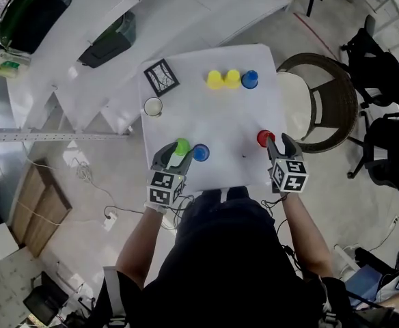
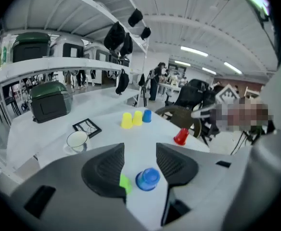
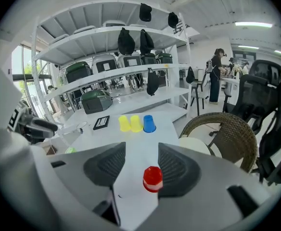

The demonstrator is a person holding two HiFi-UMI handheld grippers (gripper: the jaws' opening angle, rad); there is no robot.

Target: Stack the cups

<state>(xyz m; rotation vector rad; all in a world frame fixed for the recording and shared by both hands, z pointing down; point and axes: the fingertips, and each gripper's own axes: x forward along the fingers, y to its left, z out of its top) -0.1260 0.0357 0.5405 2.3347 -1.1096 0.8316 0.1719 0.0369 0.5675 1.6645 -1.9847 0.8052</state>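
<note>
Six cups stand singly on the white table (image 1: 220, 125), none nested yet, so the work looks to be at its first pick-up. The left tongs (image 2: 139, 150) are spread wide and empty. The near blue cup (image 2: 147, 178) sits on the table between the jaws, touched by neither, and the green cup (image 2: 124, 183) peeks from behind the left jaw, just beside it. The right tongs (image 3: 141, 148) are likewise wide, with the red cup (image 3: 152, 178) standing between the jaws, close to the right one (whether it touches cannot be told). Two yellow cups (image 1: 215, 79) and the far blue cup (image 1: 250, 79) wait in a row at the far edge. Next, I judge, each pair of tongs should settle round its cup and close before lifting, and the left must take the blue without nudging the green.
</note>
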